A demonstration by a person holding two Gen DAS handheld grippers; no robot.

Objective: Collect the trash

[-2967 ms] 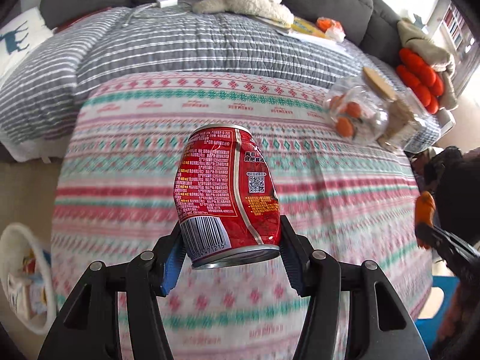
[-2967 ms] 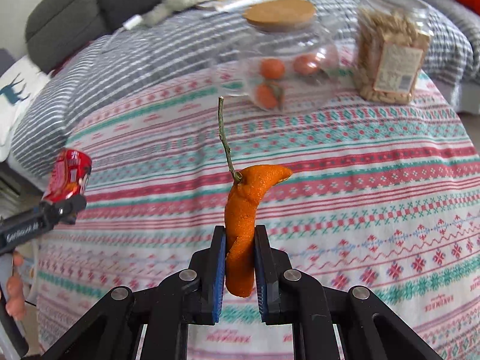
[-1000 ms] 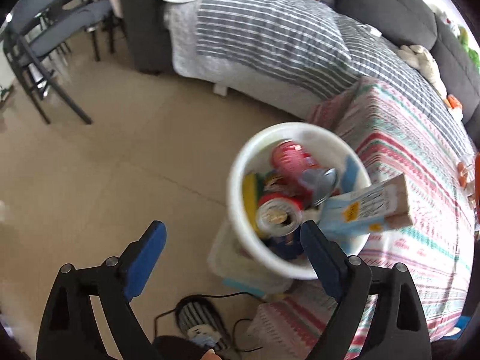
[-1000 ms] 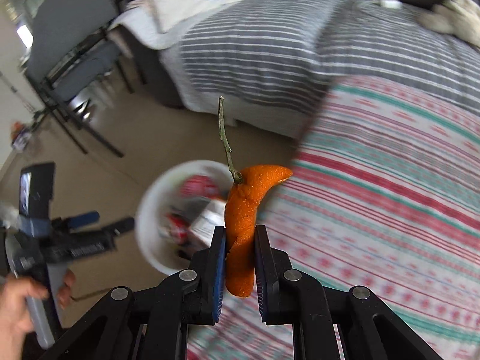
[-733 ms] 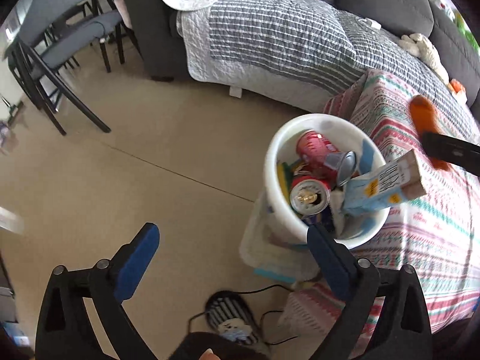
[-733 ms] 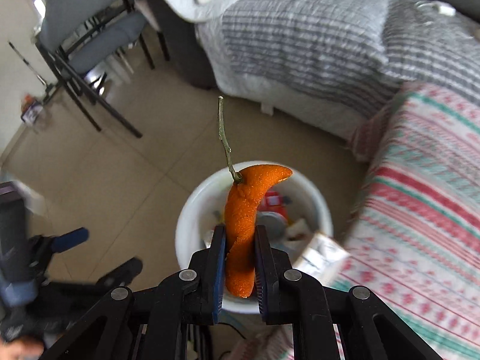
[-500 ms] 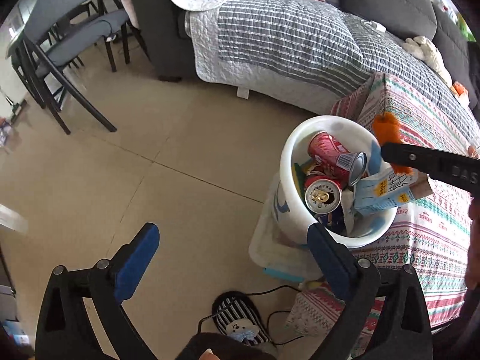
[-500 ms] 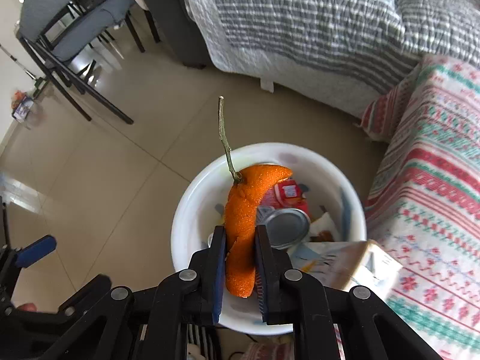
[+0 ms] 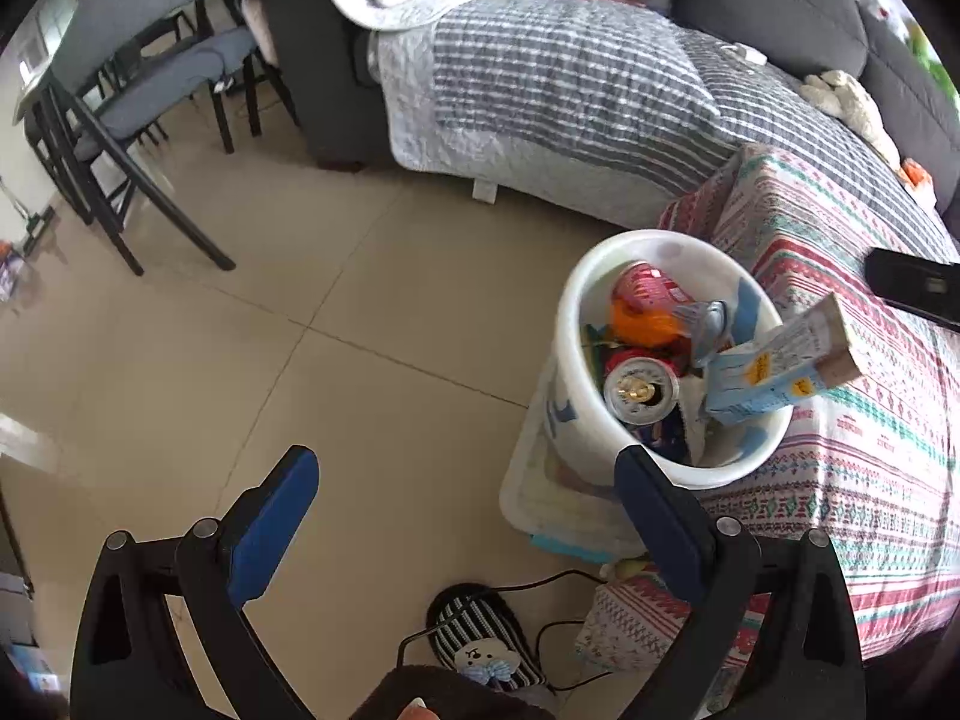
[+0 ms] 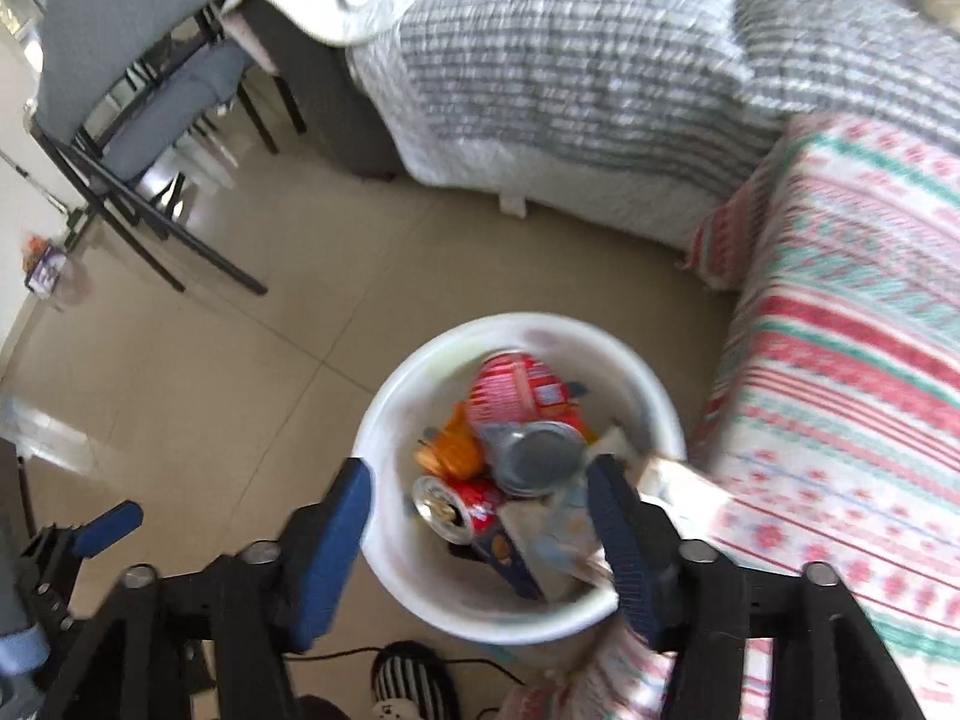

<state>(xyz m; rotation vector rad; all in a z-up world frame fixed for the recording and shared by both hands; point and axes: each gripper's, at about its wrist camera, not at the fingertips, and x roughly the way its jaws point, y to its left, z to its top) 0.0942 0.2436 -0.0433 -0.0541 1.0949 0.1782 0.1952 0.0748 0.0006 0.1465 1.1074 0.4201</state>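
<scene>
Right wrist view has the orange peel (image 10: 453, 450) lying inside the white bin (image 10: 384, 420), at about 10 o'clock of the dented red can (image 10: 519, 399) and just above a second can (image 10: 450, 510) whose open top faces up. A pale carton (image 9: 780, 363) leans out over the bin's rim toward 3 o'clock, above the patterned tabletop (image 9: 870, 420). The right gripper (image 10: 480, 531) hangs over the bin with its jaws just opened and nothing between them; the peel sits well below the blue pads. In the left wrist view the left gripper (image 9: 462, 510) stands wide and empty too, off at 7 o'clock of the bin, over the tiled floor (image 9: 240, 360). A striped slipper (image 9: 480, 642) lies on the floor at 6 o'clock of the bin, and a sofa under a grey striped blanket (image 9: 570, 72) runs across at 12 o'clock.

By my reading the drop-off step is finished for both pieces. Next move calls for swinging both grippers toward 3 o'clock, over the tabletop, to look for more rubbish; the bin looks nearly full, so the leaning carton may tip out if nudged.
</scene>
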